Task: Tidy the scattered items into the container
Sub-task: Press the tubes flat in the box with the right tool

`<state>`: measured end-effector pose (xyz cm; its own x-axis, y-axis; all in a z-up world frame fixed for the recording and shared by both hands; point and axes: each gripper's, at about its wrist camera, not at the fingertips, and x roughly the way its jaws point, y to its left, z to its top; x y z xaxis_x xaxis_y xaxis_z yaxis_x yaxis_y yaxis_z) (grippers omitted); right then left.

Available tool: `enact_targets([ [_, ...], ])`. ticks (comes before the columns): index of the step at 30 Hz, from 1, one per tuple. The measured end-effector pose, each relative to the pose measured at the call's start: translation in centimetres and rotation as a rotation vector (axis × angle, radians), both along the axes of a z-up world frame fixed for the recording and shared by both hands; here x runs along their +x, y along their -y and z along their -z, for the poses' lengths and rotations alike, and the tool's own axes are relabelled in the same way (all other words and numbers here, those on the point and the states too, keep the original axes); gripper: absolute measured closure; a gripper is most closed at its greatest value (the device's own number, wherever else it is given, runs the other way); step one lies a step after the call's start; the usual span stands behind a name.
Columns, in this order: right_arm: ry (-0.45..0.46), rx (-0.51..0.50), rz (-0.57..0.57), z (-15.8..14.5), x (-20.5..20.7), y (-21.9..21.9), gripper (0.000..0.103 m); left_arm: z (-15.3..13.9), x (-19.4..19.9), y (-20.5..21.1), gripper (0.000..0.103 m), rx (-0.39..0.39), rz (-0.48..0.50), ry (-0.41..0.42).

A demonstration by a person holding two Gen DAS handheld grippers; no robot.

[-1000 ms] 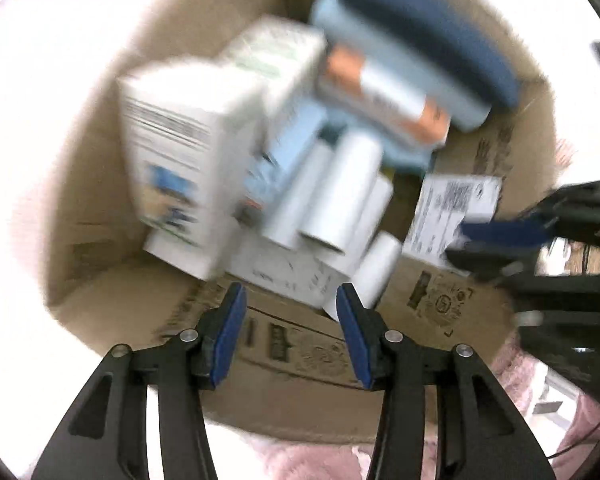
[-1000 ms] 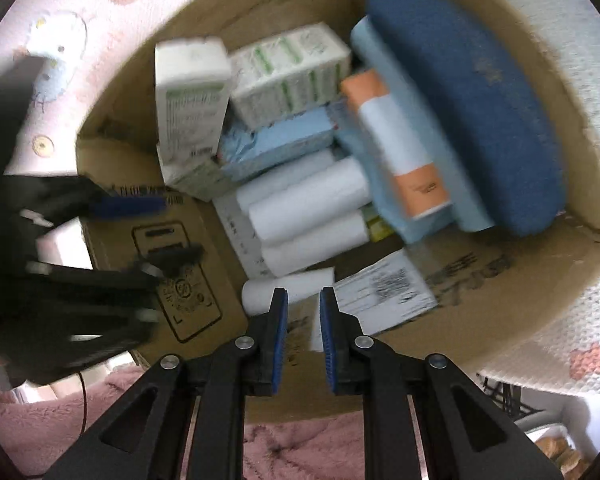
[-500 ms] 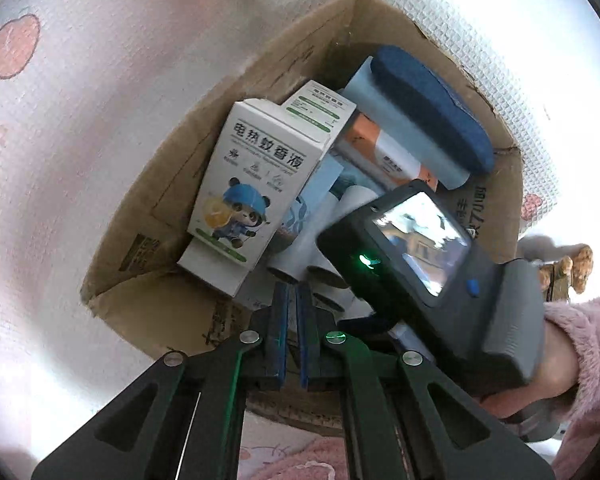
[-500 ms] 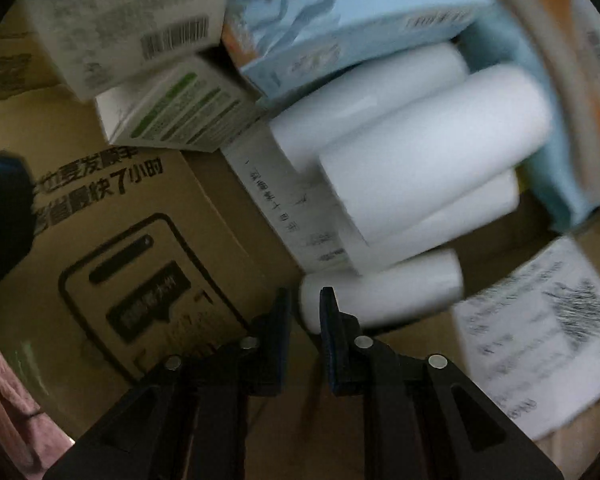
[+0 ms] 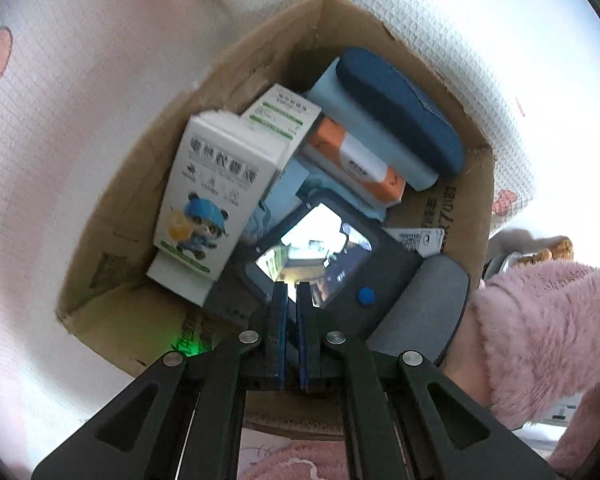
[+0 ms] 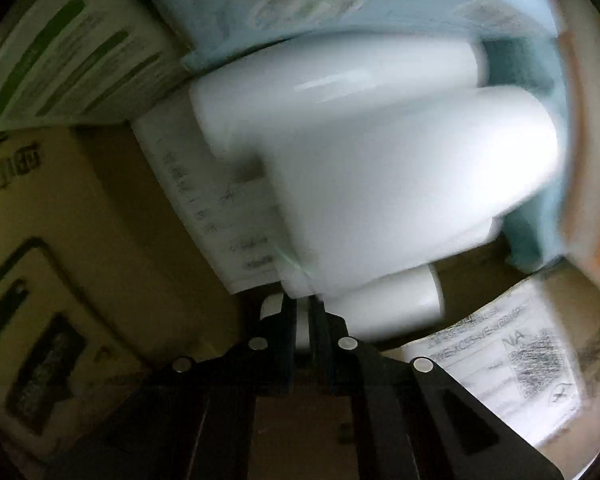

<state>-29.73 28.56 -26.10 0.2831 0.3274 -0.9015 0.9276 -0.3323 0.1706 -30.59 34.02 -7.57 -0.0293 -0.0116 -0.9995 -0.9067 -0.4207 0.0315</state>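
Observation:
A cardboard box [image 5: 124,184] holds a white carton with a cartoon panda [image 5: 208,208], a green-striped carton [image 5: 284,116], an orange-and-white pack [image 5: 356,160], a light blue pack and a dark blue case [image 5: 400,108]. My left gripper [image 5: 292,300] is shut and empty above the box's near edge. My right gripper [image 6: 302,312] is deep inside the box, jaws nearly closed, fingertips against the lowest of several white rolls [image 6: 400,308]; whether it grips the roll is unclear. The right gripper's body and screen [image 5: 320,248] hide the rolls in the left wrist view.
The box sits on a white quilted cloth with pink prints [image 5: 80,60]. A pink fleece sleeve [image 5: 540,340] enters from the right. Inside the box lie a shipping label [image 6: 512,364] and a printed cardboard flap [image 6: 52,320].
My left gripper shut and stayed above the box. My right gripper dropped deep into the box, down to the white rolls.

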Motion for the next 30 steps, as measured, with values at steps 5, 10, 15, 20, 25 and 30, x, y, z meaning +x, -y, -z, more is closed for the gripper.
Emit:
enact_targets([
  [5, 0.088, 0.009, 0.003, -0.8, -0.9, -0.7, 0.102, -0.4, -0.6, -0.6, 0.099, 0.008, -0.003, 0.017],
  [10, 0.249, -0.014, 0.095, -1.7, -2.5, -1.5, 0.102, -2.2, -0.7, -1.1, 0.098, 0.017, 0.034, 0.004],
  [15, 0.371, 0.070, 0.199, 0.2, -4.1, -2.2, 0.102, -2.1, -0.8, -1.5, 0.098, -0.007, 0.039, 0.011],
  [20, 0.370, 0.103, 0.222, 1.2, -5.2, -2.7, 0.102, -1.5, -0.8, -1.8, 0.098, -0.037, 0.039, 0.033],
  [25, 0.007, 0.035, 0.038, -1.2, -5.7, -2.3, 0.102, -1.2, -0.5, -1.9, 0.098, -0.057, 0.055, 0.047],
  [30, 0.069, -0.013, 0.010, -4.5, -6.5, -3.4, 0.102, -1.6, -0.3, -1.6, 0.096, -0.044, 0.065, 0.036],
])
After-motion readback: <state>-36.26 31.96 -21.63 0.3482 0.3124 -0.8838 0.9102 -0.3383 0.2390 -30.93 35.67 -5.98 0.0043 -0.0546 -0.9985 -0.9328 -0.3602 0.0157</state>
